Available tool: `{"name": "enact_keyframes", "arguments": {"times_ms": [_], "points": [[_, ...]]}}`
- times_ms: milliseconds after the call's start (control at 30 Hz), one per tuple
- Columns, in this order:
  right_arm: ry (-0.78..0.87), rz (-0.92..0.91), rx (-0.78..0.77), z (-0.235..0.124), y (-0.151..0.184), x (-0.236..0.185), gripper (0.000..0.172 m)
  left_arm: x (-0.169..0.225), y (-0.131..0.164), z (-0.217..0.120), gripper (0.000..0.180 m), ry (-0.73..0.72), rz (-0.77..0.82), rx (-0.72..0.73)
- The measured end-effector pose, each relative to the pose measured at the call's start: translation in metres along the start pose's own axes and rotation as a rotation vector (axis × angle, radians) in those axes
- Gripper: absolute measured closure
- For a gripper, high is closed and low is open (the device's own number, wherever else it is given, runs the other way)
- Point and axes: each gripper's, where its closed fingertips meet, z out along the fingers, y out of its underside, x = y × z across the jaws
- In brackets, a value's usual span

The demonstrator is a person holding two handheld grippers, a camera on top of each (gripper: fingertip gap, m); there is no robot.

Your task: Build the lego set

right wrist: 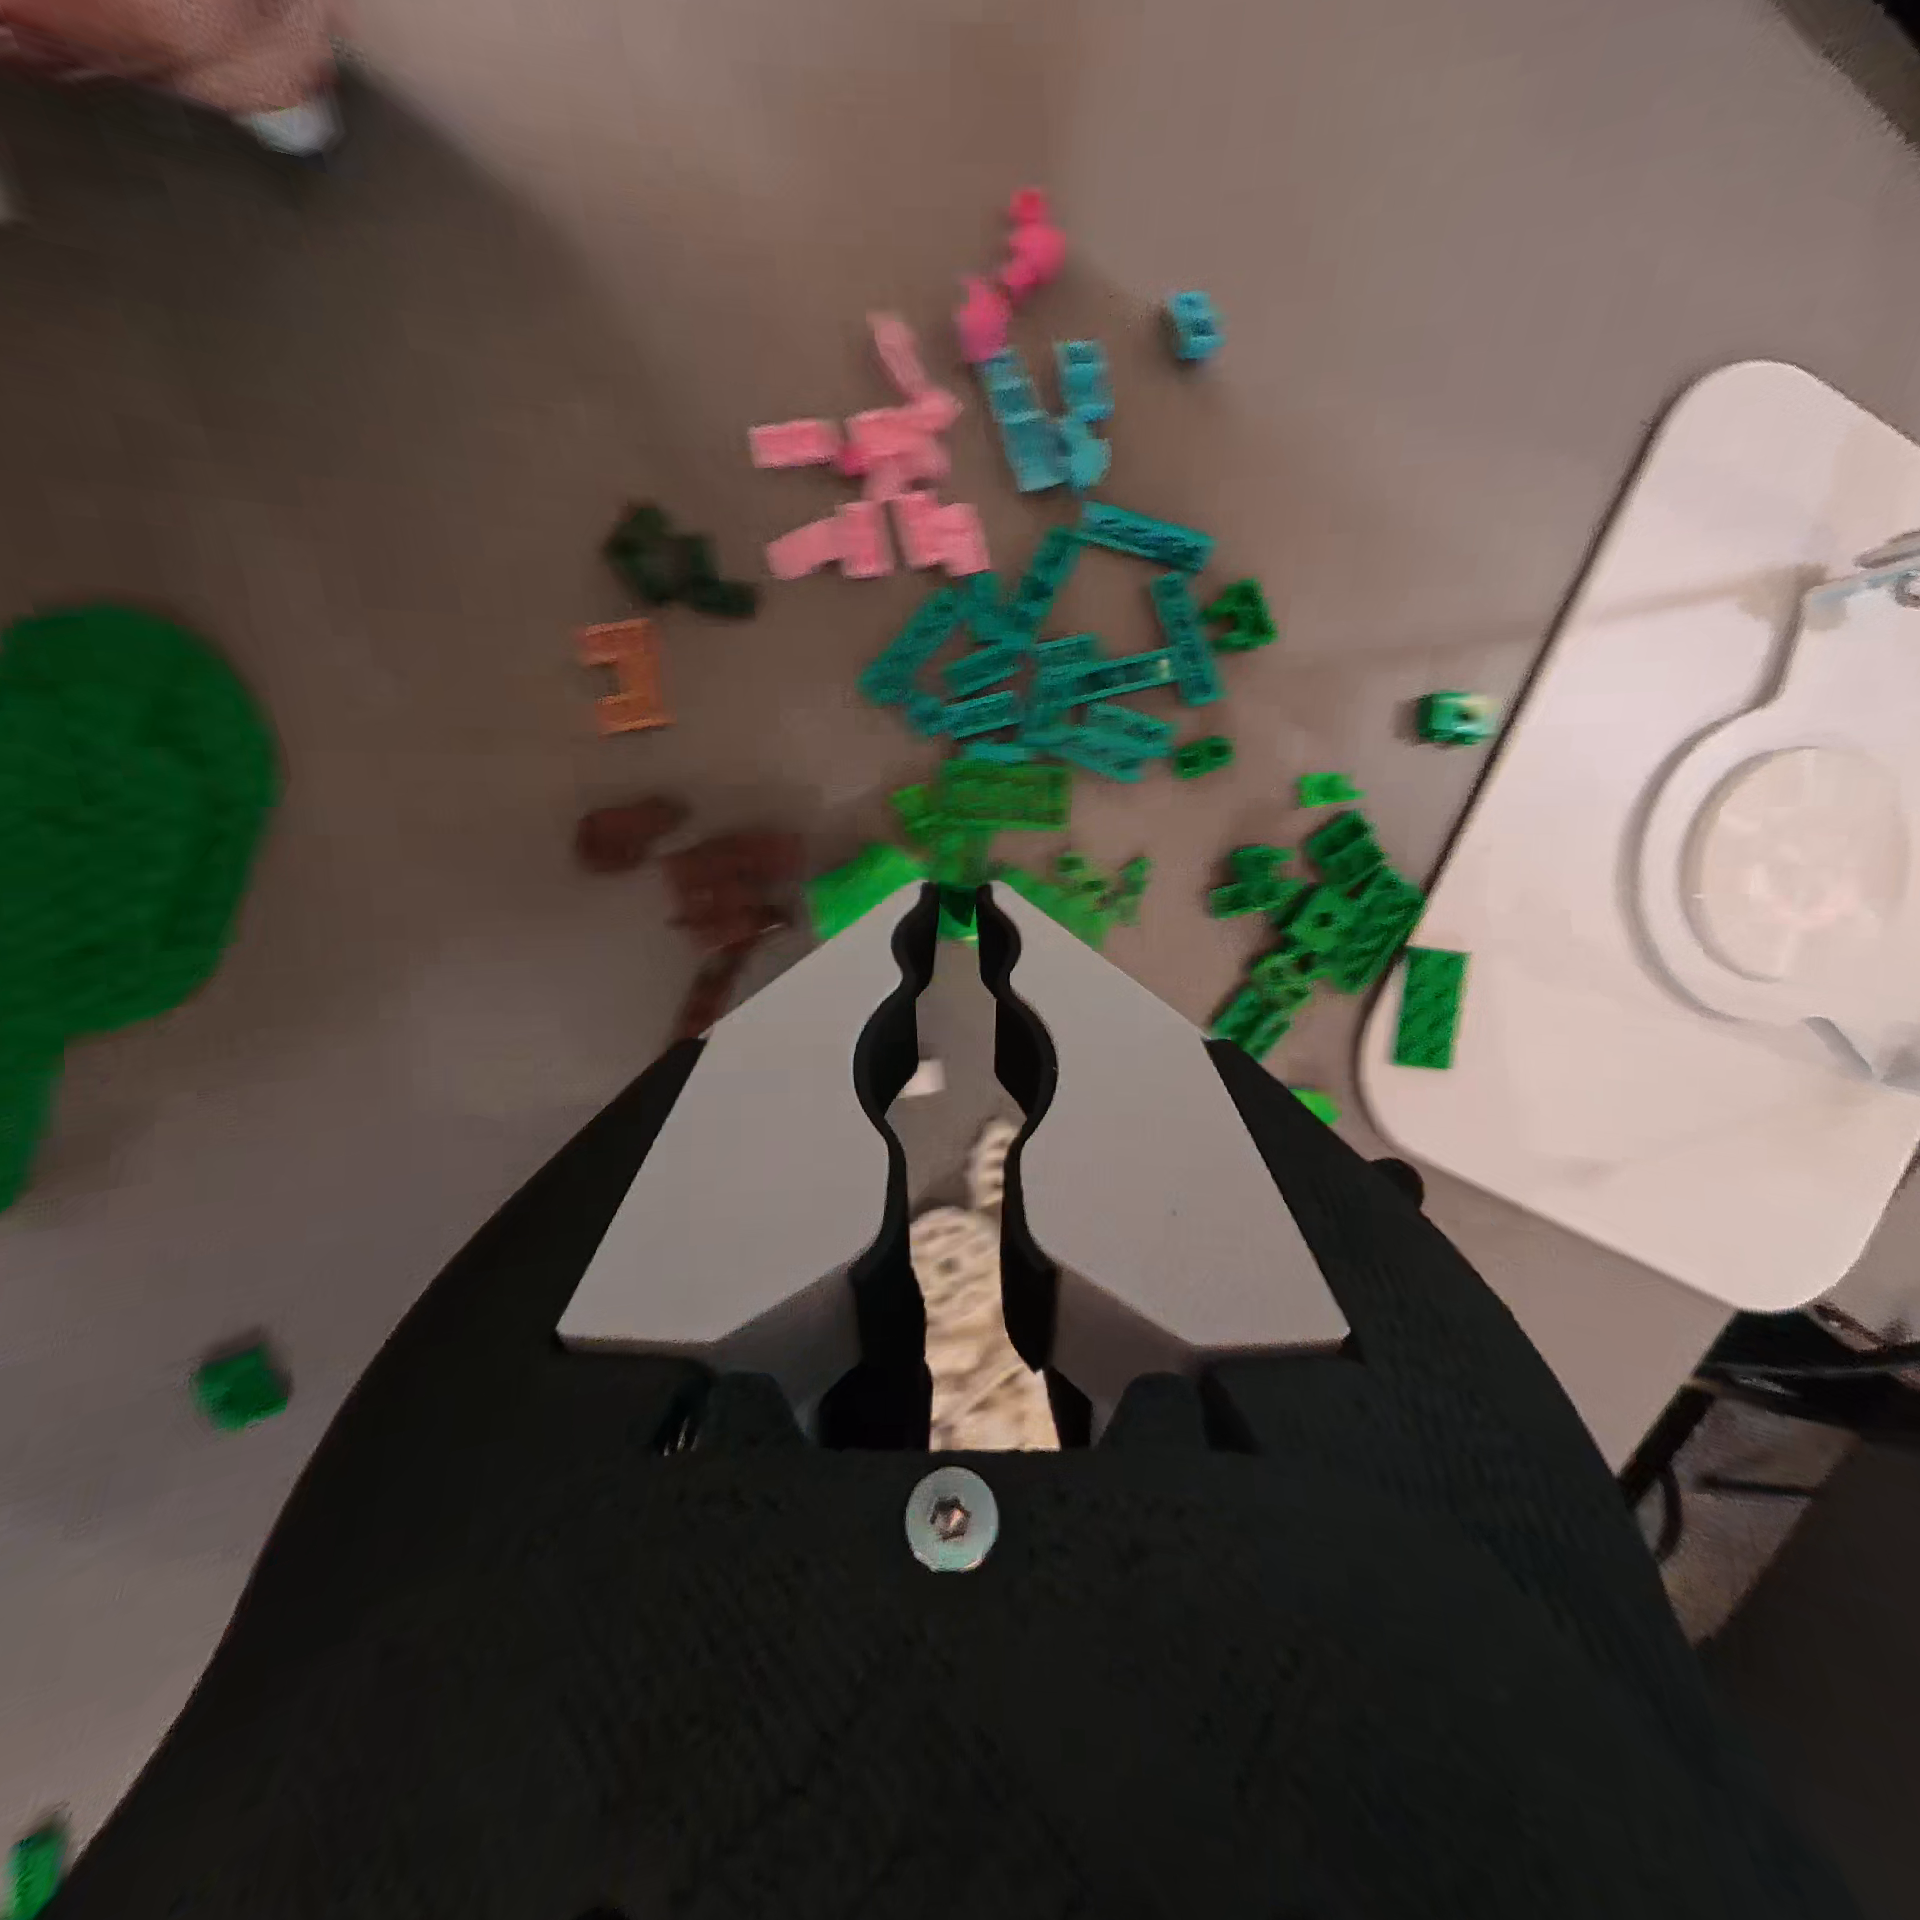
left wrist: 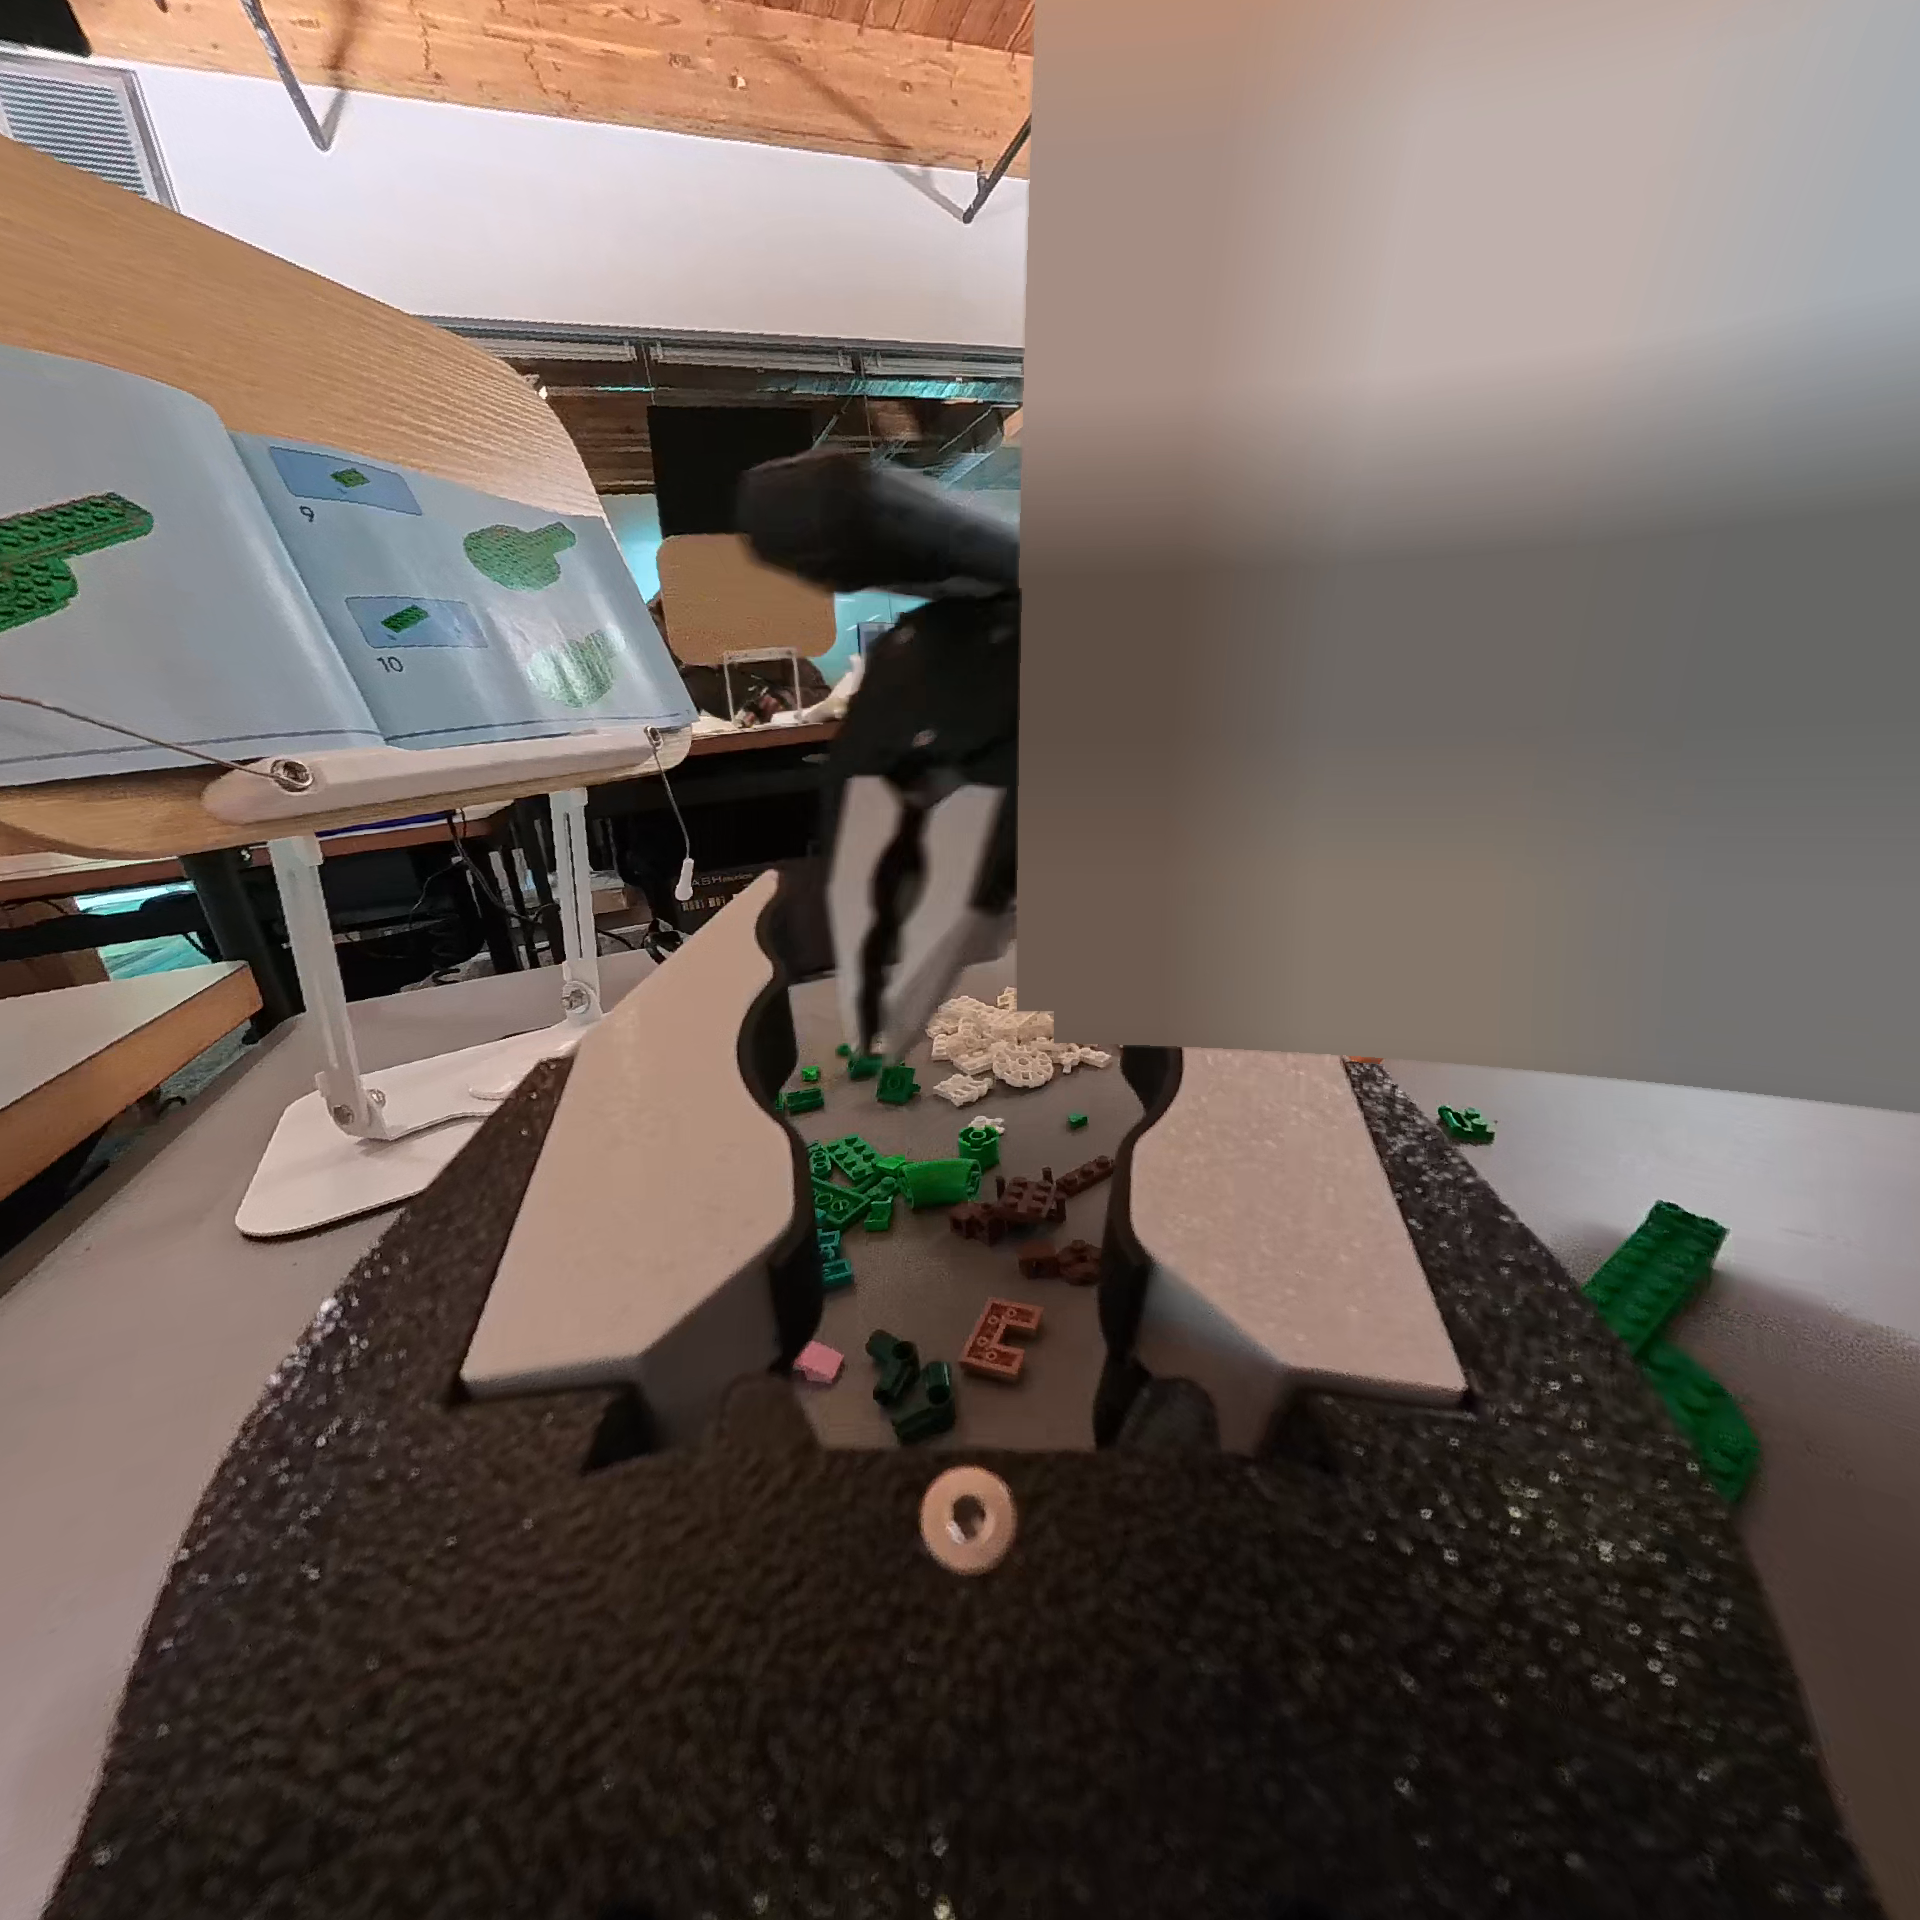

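My left gripper (left wrist: 961, 997) is open wide and empty, low over a grey table (left wrist: 156, 1371), with loose green bricks (left wrist: 883, 1164), brown bricks (left wrist: 1029, 1195) and a tan bracket piece (left wrist: 1003, 1340) lying between its fingers. My right gripper (right wrist: 958, 902) points down at the table, its tips closed on a small green brick (right wrist: 958, 920) at the edge of a green pile (right wrist: 987, 805). The right gripper also shows in the left wrist view (left wrist: 878, 1039), tips down among small green pieces (left wrist: 894, 1081) beside a white brick pile (left wrist: 997, 1039). The right wrist view is blurred by motion.
An open instruction booklet (left wrist: 312, 582) rests on a wooden stand with a white base (right wrist: 1662, 831). A large green plate assembly (right wrist: 114, 831) lies apart (left wrist: 1662, 1309). Teal (right wrist: 1060, 665), pink (right wrist: 873, 488) and dark green pieces (right wrist: 675, 566) are scattered on the table. Across from one pair of fingers to the other is roughly 15 cm.
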Motion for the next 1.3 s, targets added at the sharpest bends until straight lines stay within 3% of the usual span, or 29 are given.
{"name": "enact_keyframes", "arguments": {"times_ms": [233,433,500,633,767,900,1300], "points": [[-0.043,-0.06,-0.05,-0.01,0.029,-0.127,0.166,0.002,0.0,0.002,0.121,0.007,-0.005,0.0],[-0.059,-0.009,-0.099,0.009,0.053,-0.167,0.166,0.005,-0.001,0.002,0.119,0.025,-0.003,0.009],[-0.054,0.014,-0.07,0.008,0.051,-0.168,0.166,0.004,-0.001,0.002,0.119,0.021,0.004,0.008],[-0.045,0.029,-0.032,0.0,0.046,-0.159,0.146,0.005,0.0,0.002,0.119,0.023,0.008,0.003],[0.171,0.21,0.058,-0.011,0.047,-0.091,0.149,0.005,0.0,0.002,0.119,0.024,0.005,0.003],[0.224,0.348,0.091,-0.004,0.063,-0.051,0.153,0.005,0.0,0.002,0.119,0.024,0.004,0.003],[0.196,0.409,0.063,0.008,0.082,-0.035,0.165,0.005,0.001,0.002,0.119,0.029,-0.003,-0.004]]}}
